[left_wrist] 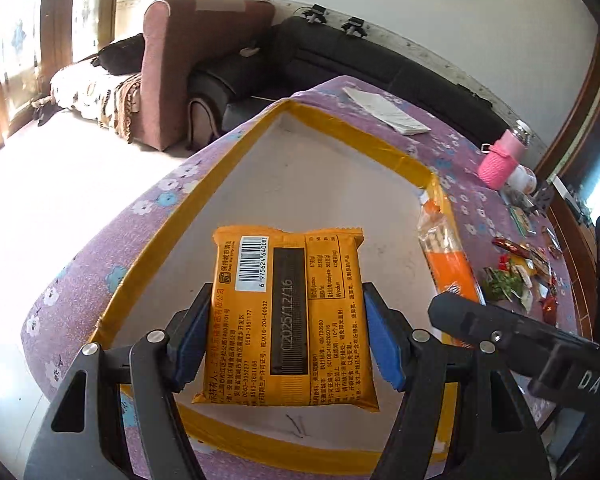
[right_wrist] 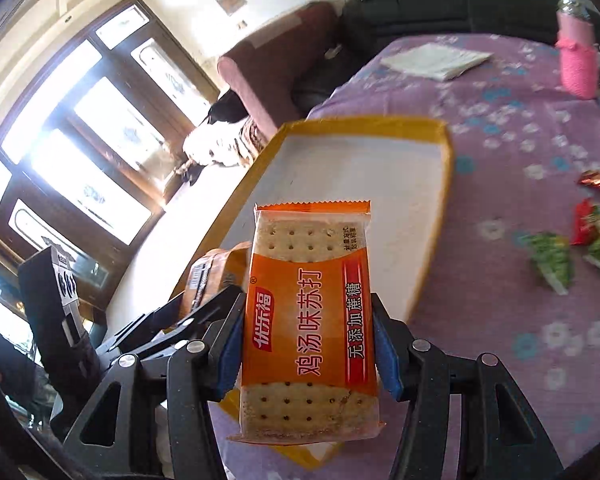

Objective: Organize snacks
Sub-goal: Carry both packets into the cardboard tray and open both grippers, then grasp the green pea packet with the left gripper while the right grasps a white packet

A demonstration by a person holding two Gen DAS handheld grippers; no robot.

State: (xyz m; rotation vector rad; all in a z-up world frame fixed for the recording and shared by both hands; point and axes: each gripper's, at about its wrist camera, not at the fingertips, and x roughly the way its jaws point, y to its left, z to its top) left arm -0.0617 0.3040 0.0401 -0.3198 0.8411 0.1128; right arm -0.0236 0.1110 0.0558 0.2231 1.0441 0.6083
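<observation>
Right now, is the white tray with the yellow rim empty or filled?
Empty: the tray shows only bare white floor; both packets hang above it in the grippers.

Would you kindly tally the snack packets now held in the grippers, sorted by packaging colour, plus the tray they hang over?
Yellow-orange packet with barcode: 1, in the left hand-held gripper
Orange cracker packet: 1, in the right hand-held gripper
Yellow-rimmed tray: 1
Total: 3

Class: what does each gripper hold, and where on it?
Left gripper: yellow packet, by its side edges. Right gripper: orange cracker pack, by its long sides.
</observation>
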